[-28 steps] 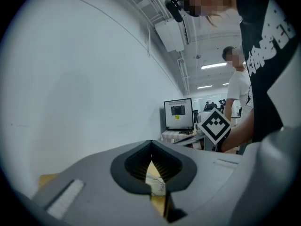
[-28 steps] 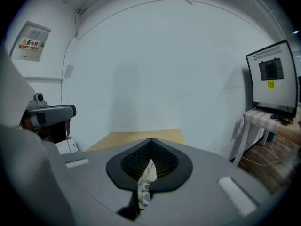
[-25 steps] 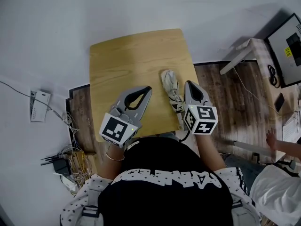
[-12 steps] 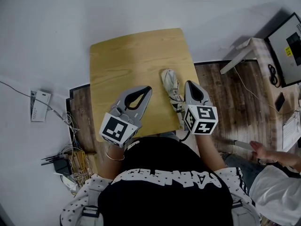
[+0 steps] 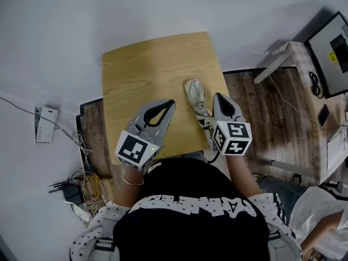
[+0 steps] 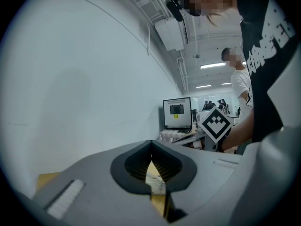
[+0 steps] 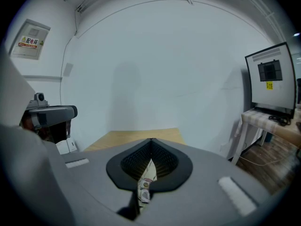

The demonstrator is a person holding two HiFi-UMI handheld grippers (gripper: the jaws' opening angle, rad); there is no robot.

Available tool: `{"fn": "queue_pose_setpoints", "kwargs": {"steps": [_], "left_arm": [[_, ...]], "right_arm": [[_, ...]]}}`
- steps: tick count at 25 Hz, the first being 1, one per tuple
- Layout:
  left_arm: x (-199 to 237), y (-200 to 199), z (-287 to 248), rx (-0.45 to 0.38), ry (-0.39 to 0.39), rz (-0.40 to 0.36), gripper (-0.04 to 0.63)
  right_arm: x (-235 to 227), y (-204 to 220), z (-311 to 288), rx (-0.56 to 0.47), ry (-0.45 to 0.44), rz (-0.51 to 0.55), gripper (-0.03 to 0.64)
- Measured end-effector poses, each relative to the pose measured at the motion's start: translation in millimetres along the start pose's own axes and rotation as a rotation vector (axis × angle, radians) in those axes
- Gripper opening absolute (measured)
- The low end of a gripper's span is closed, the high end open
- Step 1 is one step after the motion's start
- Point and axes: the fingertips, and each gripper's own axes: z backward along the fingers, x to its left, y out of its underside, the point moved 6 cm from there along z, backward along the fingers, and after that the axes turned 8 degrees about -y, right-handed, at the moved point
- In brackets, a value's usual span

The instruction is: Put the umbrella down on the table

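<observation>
A folded, light patterned umbrella (image 5: 197, 99) lies on the wooden table (image 5: 147, 69), near its right edge. My right gripper (image 5: 217, 95) hovers just right of it, jaws shut, tips pointing toward the wall. The right gripper view shows the umbrella's fabric (image 7: 146, 179) through the hole between the shut jaws of the right gripper (image 7: 151, 139); I see no grip on it. My left gripper (image 5: 173, 101) is left of the umbrella, also shut and empty. Through the hole of the left gripper (image 6: 151, 141) a bit of the umbrella (image 6: 155, 182) and tabletop shows.
A monitor (image 5: 333, 53) stands on a small white table at the far right. Cables and a power strip (image 5: 76, 189) lie on the floor at the left, with a white box (image 5: 46, 122) near them. A person in white (image 5: 321, 216) is at the lower right.
Both grippers and the umbrella have stayed put. The bystander's hand at the right edge has dropped out of sight.
</observation>
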Motion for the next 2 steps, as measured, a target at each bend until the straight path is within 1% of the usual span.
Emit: {"fn": "queue_pose_setpoints", "kwargs": {"steps": [2], "left_arm": [[-0.8,-1.6,-0.7,-0.005,0.004,0.0,0.0]], "right_arm": [[-0.2,0.0,0.2,0.0,0.0,-0.001,0.014]]}}
